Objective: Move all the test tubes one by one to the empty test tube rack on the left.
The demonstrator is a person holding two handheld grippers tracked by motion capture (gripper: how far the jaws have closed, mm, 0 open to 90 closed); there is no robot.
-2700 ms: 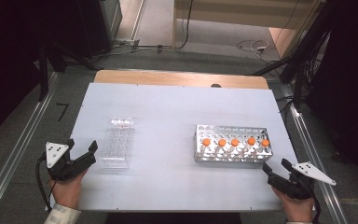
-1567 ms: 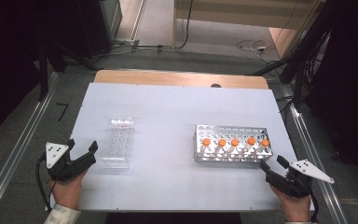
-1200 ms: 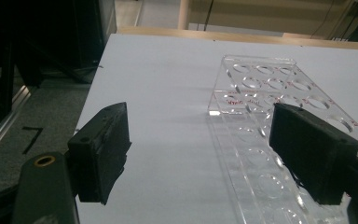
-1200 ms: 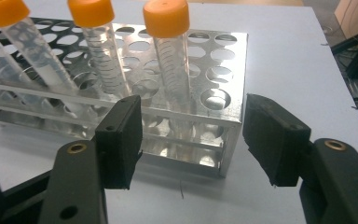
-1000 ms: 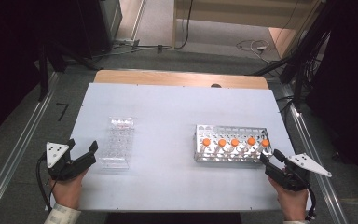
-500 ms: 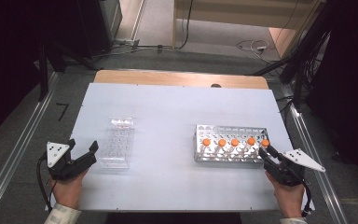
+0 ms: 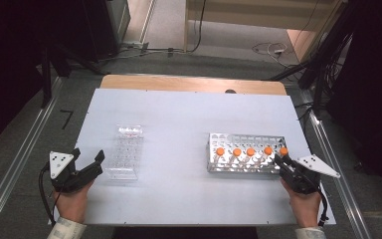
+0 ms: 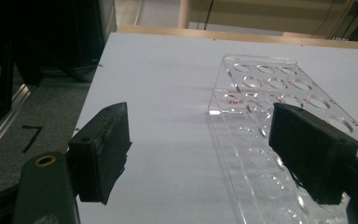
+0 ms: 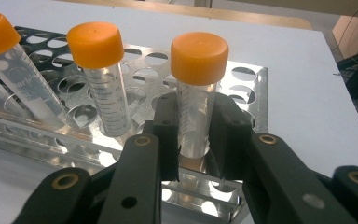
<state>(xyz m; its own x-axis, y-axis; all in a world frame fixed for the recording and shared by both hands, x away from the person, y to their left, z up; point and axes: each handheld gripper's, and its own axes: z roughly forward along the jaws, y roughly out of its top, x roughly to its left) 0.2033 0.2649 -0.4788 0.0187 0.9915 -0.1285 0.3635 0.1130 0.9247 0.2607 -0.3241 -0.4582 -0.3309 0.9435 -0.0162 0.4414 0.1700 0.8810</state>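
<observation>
Now the right gripper has just been closing, and its black jaws sit against both sides of a tube, with the tube's clear body squeezed between them. In the right gripper view the tube is in the middle of the frame and stands upright, long axis running bottom to top, cap end up and its lower end down in a hole of the metal rack. It has a clear plastic body with fine printed graduation marks and a round orange screw cap. In the high view this tube is the rightmost of a row of five orange-capped ones, at the right end of the rack in the lower right of the frame, with the right gripper reaching it from below. Over in the lower left of the high view, the left gripper rests on the table with its jaws spread wide and nothing between them, just beside a clear plastic tray full of round holes.
</observation>
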